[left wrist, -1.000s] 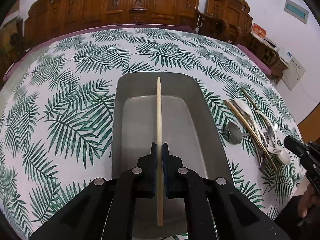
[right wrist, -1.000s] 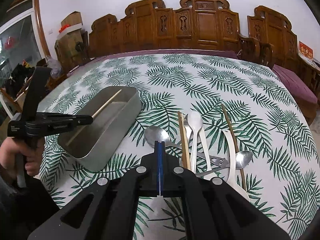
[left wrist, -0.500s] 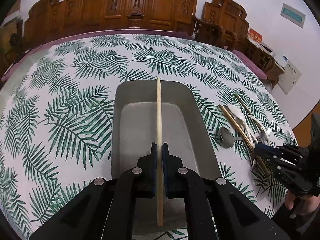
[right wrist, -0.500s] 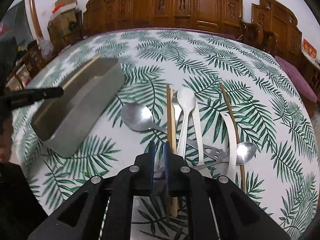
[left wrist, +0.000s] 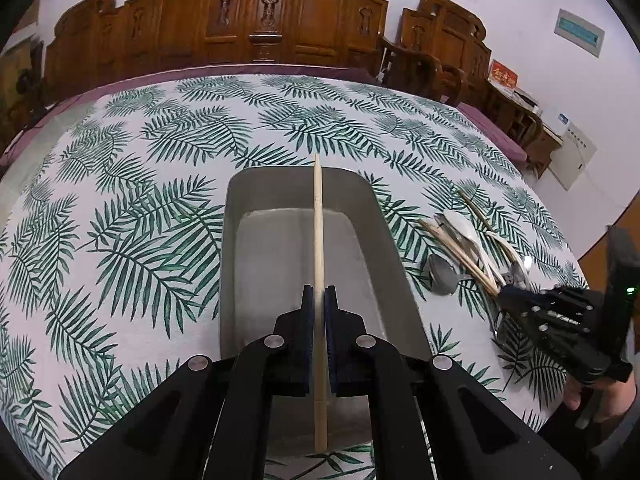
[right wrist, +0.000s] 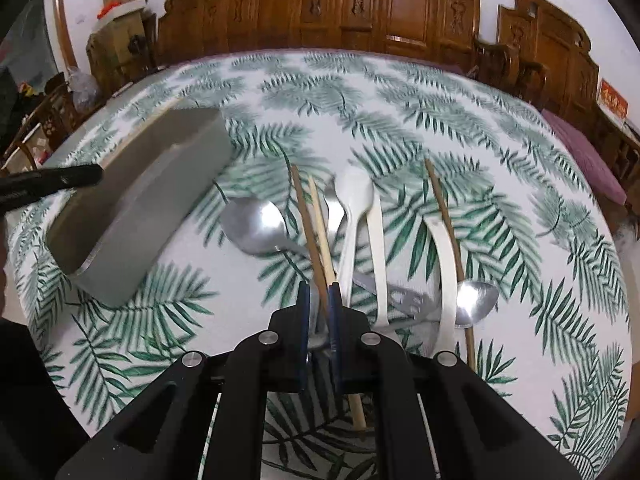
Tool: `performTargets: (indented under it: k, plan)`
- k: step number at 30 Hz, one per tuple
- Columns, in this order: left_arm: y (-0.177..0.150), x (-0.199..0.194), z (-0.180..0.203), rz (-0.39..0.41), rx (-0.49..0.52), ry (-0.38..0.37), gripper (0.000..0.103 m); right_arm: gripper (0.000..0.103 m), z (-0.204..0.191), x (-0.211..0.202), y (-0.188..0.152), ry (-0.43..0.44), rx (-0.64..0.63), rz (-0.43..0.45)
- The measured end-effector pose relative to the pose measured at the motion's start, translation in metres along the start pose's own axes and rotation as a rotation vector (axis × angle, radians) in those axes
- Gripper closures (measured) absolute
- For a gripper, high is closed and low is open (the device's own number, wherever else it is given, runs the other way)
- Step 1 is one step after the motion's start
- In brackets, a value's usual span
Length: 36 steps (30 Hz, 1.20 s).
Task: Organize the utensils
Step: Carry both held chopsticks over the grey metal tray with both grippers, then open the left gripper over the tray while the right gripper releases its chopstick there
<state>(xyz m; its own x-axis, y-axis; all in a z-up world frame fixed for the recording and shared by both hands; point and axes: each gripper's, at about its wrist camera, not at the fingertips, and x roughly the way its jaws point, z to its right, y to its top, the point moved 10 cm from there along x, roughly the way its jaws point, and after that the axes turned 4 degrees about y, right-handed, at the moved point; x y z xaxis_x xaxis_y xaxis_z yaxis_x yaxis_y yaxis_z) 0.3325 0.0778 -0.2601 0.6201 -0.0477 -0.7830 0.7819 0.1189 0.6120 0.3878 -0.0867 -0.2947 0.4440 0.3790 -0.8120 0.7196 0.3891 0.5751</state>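
While left gripper (left wrist: 319, 312) clamps a chopstick (left wrist: 318, 232) (over the tray (left wrist: 256, 264)), right gripper (right wrist: 319, 312) straddles two

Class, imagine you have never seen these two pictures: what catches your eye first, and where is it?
A pale chopstick clamped in the left gripper, held above the grey metal tray. To the tray's right, a heap of spoons and chopsticks lies on the palm-leaf tablecloth, where the right gripper straddles two chopsticks.

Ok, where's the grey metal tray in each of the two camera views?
Left wrist view: the grey rectangular metal tray lies centre frame, straight ahead, under the held chopstick.
Right wrist view: the tray sits at the left, seen from its side.
Shared landmark: the large steel spoon, lying between the tray and the utensil pile.
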Motion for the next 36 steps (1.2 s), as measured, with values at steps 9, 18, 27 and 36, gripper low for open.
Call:
performTargets:
  k: [9,18,27,36]
  plan:
    - [0.001,-0.004,0.005,0.015,0.012,-0.009,0.099,0.092,-0.01,0.007,-0.005,0.006,-0.041,-0.043]
    - [0.0,-0.004,0.0,0.012,0.005,-0.002,0.099,0.086,-0.016,0.018,0.001,-0.037,-0.135,-0.065]
    - [-0.001,0.005,-0.009,-0.005,0.002,0.027,0.099,0.097,-0.019,0.002,0.014,-0.001,-0.118,-0.005]
    - [-0.002,0.024,-0.024,-0.051,-0.005,0.07,0.099,0.097,-0.048,-0.037,0.042,0.061,-0.105,0.102]
